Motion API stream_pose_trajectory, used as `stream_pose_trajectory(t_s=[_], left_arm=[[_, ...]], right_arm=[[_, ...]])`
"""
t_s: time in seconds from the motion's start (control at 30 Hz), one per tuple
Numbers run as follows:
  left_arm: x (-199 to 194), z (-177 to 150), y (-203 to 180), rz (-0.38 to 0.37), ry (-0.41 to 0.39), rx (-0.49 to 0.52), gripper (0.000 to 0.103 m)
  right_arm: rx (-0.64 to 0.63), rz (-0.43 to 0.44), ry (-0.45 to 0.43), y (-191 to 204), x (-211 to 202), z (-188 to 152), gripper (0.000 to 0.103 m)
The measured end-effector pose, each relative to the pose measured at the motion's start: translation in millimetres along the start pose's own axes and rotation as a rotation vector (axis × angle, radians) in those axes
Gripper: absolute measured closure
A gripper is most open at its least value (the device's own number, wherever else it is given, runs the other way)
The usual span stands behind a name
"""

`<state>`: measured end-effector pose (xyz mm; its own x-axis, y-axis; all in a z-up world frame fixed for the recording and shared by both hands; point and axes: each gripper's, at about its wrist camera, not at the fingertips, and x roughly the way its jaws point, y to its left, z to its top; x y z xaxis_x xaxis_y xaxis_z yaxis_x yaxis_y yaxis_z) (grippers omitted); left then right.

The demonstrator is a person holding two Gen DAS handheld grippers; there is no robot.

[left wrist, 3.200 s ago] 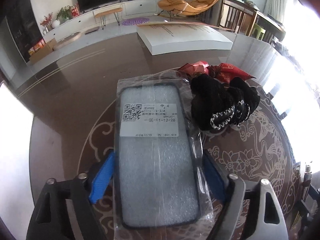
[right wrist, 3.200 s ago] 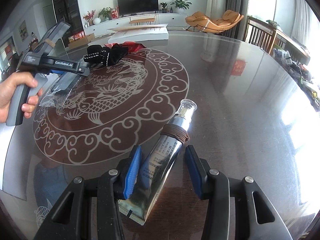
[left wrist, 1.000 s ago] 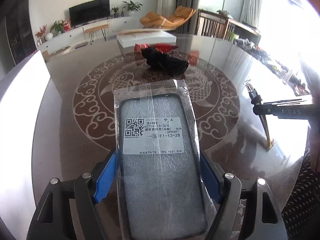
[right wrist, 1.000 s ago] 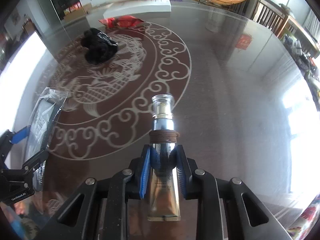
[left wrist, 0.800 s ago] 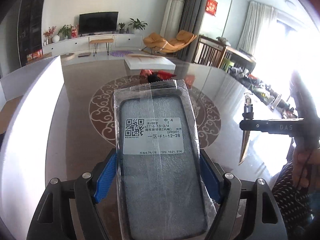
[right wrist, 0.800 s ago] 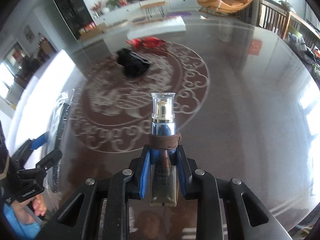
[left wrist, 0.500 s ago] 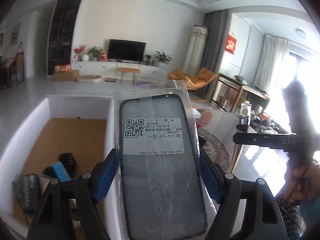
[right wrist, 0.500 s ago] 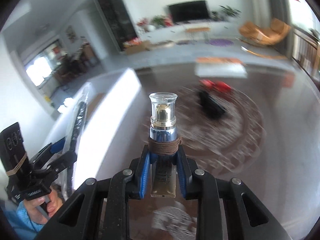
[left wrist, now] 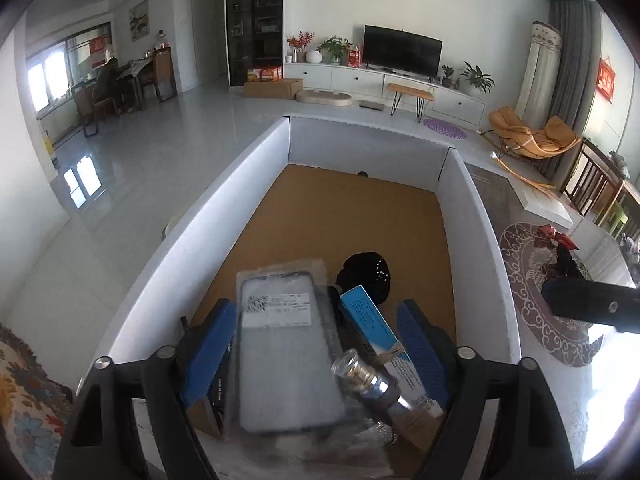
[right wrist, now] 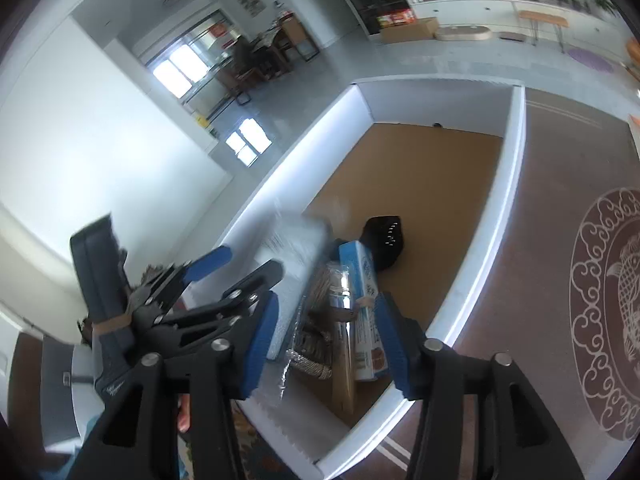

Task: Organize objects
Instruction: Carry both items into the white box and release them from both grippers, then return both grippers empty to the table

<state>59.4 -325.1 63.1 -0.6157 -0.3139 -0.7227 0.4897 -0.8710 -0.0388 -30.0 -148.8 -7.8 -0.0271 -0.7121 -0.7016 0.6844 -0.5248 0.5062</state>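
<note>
Living-room floor and a patterned table (left wrist: 560,312) surround a white-walled box (left wrist: 248,184) with a brown cardboard bottom, over which both grippers are positioned.

The bagged phone case (left wrist: 286,352) lies in the near end of the box, directly below and ahead of the left gripper (left wrist: 316,344), its long axis running along the gripper's fingers. The jaws stand wide, blue pads clear of the case on both sides. A silver tube (left wrist: 372,384) rests just beside it, cap pointing up and to the left, leaning against a blue carton (left wrist: 376,332); a black item (left wrist: 366,278) sits beyond.

The right gripper (right wrist: 324,336) is likewise spread and grips nothing, the tube (right wrist: 344,308) and carton (right wrist: 362,300) lying between its pads below. Each gripper appears nearest its own released item.

Motion blur obscures the case in the right view. Contents beneath the case and tube are hidden, so contact with the box floor cannot be confirmed. A red object (left wrist: 554,236) and dark bundle (left wrist: 566,260) sit on the table.
</note>
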Motion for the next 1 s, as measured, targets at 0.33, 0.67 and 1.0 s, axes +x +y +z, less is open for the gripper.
stream_pose_trajectory(t_s=[0.33, 0.67, 1.0], left_arm=[[-24, -1, -143, -0.331, -0.041, 0.14, 0.006], [5, -88, -323, -0.521, 0.158, 0.441, 0.002], [42, -116, -342, -0.373, 0.19, 0.507, 0.002]], right_arm=[[0.081, -0.487, -0.228, -160, -103, -81, 0.011], [0.291, -0.859, -0.242, -277, -181, -208, 0.011], [0.349, -0.812, -0.264, -278, -198, -217, 0.011]])
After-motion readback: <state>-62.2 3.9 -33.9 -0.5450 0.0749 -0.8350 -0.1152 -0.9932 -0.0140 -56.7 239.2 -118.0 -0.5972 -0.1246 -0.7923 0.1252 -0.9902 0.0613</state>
